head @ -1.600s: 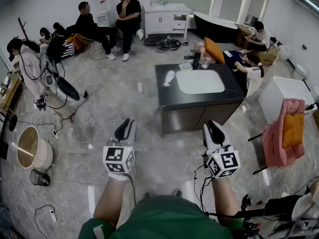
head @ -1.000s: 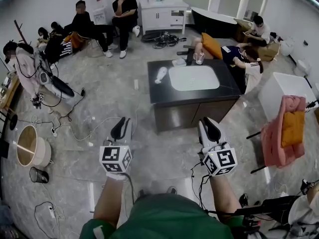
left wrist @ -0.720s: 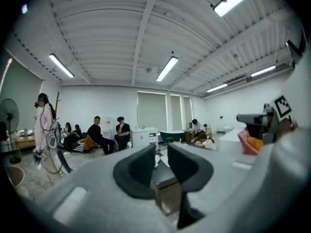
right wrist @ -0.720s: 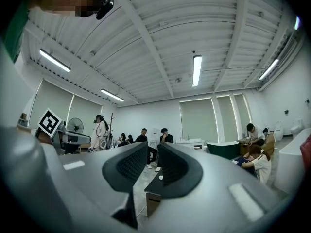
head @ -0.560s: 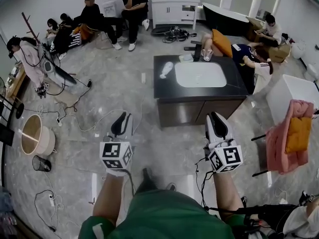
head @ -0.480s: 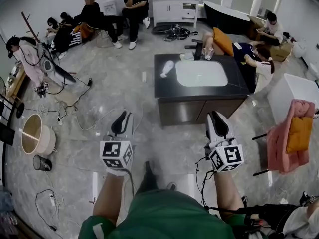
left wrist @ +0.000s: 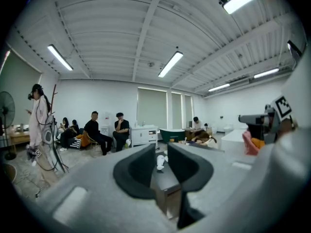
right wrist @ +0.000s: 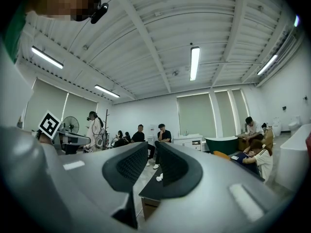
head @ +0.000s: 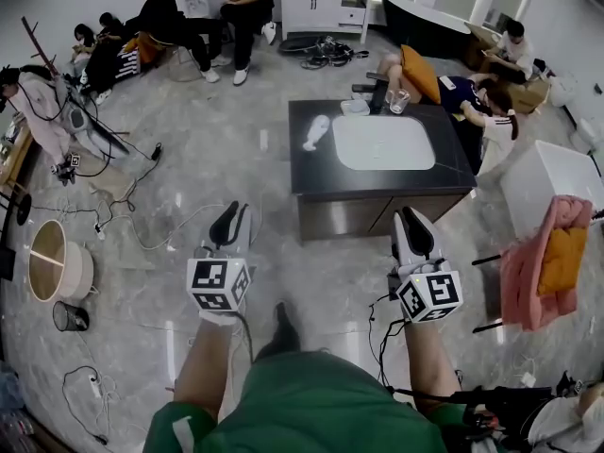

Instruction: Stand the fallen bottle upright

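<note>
Bench (head: 316, 173) sits slightly nearer than half a second ago but out of reach, so I'd say we're on approach. Left claw (head: 229, 225) a little spread, empty. Bottle (head: 314, 132) lies flat by the bench's left edge, beside the sink (head: 382, 142). Right claw (head: 412, 228) likewise. Floor to the near edge is open; cables (head: 142, 239) off left.

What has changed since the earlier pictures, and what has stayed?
The person has stepped forward: a shoe has come into view. Nothing was gripped or released. The left gripper and right gripper stay empty, jaws slightly apart; the bottle still lies on the counter beside the basin.
</note>
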`<action>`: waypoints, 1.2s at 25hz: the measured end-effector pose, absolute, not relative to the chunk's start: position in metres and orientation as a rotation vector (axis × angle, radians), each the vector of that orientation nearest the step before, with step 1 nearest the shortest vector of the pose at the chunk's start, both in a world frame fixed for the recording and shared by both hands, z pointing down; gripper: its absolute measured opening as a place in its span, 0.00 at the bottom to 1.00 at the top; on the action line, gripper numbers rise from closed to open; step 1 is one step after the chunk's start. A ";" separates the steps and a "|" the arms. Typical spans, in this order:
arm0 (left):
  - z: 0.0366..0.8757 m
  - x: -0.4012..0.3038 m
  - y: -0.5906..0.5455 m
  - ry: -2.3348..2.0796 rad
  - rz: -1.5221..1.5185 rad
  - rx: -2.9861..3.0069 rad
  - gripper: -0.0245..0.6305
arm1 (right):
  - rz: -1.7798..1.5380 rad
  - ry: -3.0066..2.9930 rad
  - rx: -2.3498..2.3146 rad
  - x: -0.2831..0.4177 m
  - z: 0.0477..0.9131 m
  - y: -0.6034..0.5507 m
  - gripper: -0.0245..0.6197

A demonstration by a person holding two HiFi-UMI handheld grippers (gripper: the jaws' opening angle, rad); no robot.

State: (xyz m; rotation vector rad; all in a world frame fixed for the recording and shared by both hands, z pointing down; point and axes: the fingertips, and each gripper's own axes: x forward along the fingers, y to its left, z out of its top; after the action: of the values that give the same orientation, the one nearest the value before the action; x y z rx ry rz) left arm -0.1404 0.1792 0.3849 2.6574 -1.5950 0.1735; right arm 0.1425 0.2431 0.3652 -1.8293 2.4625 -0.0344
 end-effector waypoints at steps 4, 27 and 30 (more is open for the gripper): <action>0.389 -0.158 0.125 -1.581 0.174 2.668 0.15 | -0.046 2.450 -1.859 0.126 0.366 0.193 0.15; 0.408 -0.191 -0.069 -1.468 0.147 2.688 0.16 | -0.093 2.433 -2.012 0.083 0.388 0.023 0.15; 0.412 -0.178 -0.090 -1.477 0.171 2.684 0.16 | -0.118 2.431 -1.991 0.097 0.394 -0.004 0.15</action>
State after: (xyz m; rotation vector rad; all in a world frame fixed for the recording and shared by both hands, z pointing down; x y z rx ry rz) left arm -0.1776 -0.0897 0.4119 2.6837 -1.4766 0.1712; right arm 0.0972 -0.0042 0.3939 -1.9911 2.4314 -0.1183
